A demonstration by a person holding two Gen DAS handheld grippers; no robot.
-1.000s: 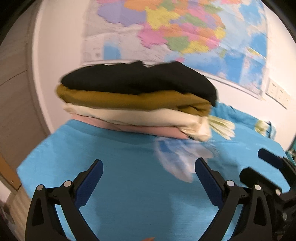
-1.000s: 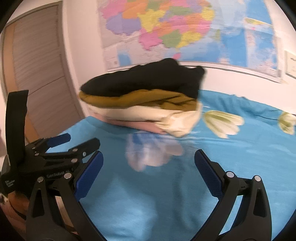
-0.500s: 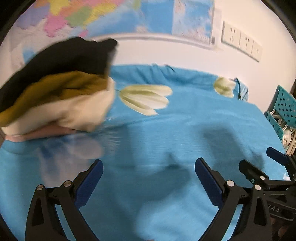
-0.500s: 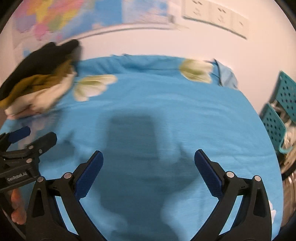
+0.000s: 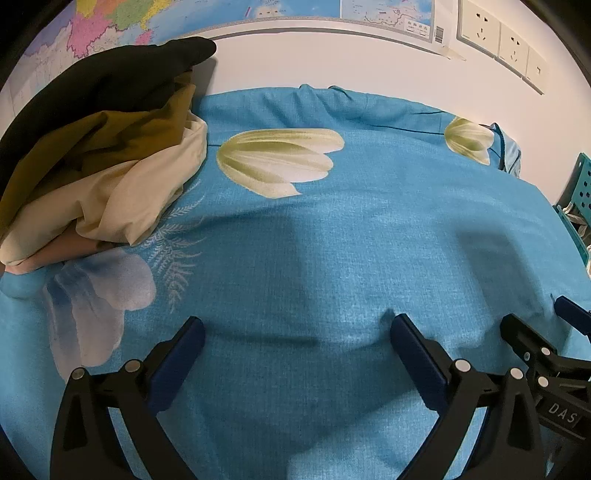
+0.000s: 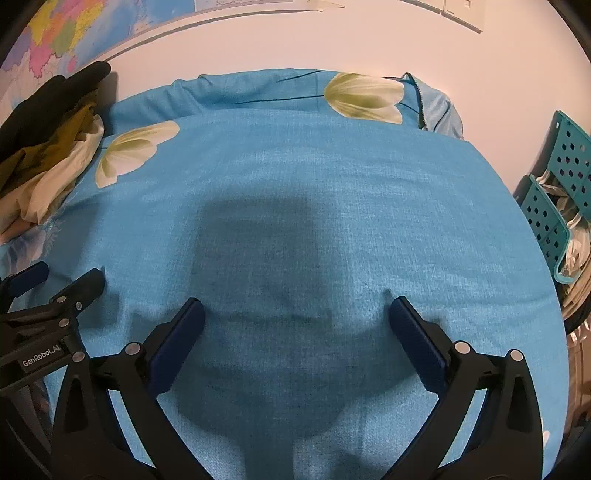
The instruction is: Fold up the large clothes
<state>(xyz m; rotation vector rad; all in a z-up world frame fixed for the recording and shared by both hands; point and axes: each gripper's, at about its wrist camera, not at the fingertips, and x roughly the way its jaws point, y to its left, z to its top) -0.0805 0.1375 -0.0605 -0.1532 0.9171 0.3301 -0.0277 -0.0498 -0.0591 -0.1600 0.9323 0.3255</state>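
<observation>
A stack of folded clothes [image 5: 99, 155] lies at the far left of the bed: black on top, then mustard brown, cream and pink at the bottom. It also shows in the right wrist view as the stack [image 6: 48, 147] at the left edge. My left gripper [image 5: 295, 336] hovers open over bare blue sheet [image 5: 332, 240], well right of the stack, holding nothing. My right gripper [image 6: 293, 315] is open too, over the middle of the sheet [image 6: 295, 184]. The left gripper [image 6: 44, 291] appears beside it at the left.
The bed runs against a white wall with a map [image 5: 110, 26] and sockets [image 5: 498, 37]. A teal perforated basket [image 6: 557, 206] stands off the bed's right side. A light blue cloth corner [image 6: 439, 110] sticks up at the far right of the bed.
Both views have swung right, away from the stack of clothes, which went from centre to the left edge. The grippers stay open, now over the bare sheet.
</observation>
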